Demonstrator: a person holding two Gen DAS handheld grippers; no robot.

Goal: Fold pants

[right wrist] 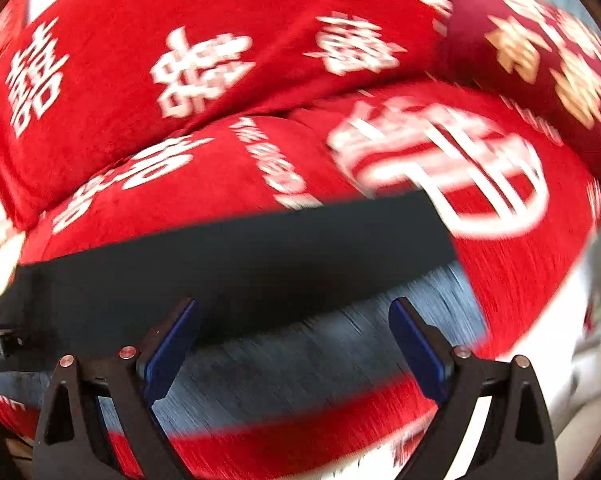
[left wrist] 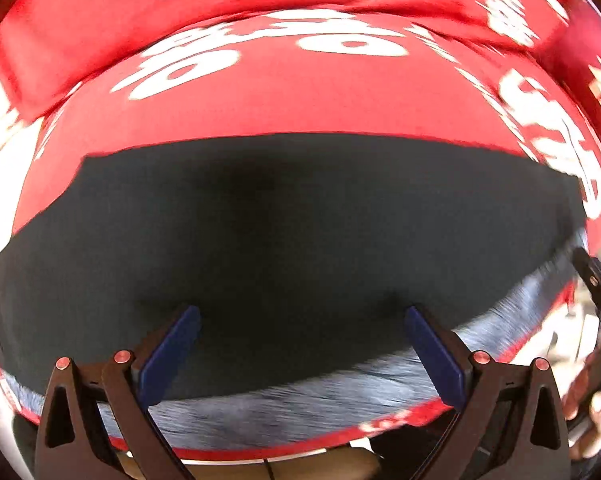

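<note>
1. Red cover (left wrist: 320,104) with large white characters, spread over a cushioned seat and its backrest; fills most of both wrist views, blurred in places.
2. Dark pants (left wrist: 292,240) lying flat on that cover as a broad, tidy band, far edge straight, corners visible at either end; in the right wrist view (right wrist: 236,256) the right end cut off square against the red.
3. Lighter, greyish strip (left wrist: 300,400) running along the near edge of the pants, streaked by blur; likely the waistband or an inner face of the fabric, cannot tell which.
4. Left gripper (left wrist: 300,322) hovering above the near part of the pants, jaws spread wide, nothing between the blue pads (left wrist: 168,352).
5. Right gripper (right wrist: 292,312) likewise spread wide over the near edge toward the right end, blue pads (right wrist: 420,348) clear of the cloth, nothing pinched.
6. Step judged: between folds, cloth laid down and let go, both claws free.
7. Next move, by judgement: picking one end or the near edge with both claws, pinching all layers together, then carrying it across to halve the band without dragging the lower layer askew.
</note>
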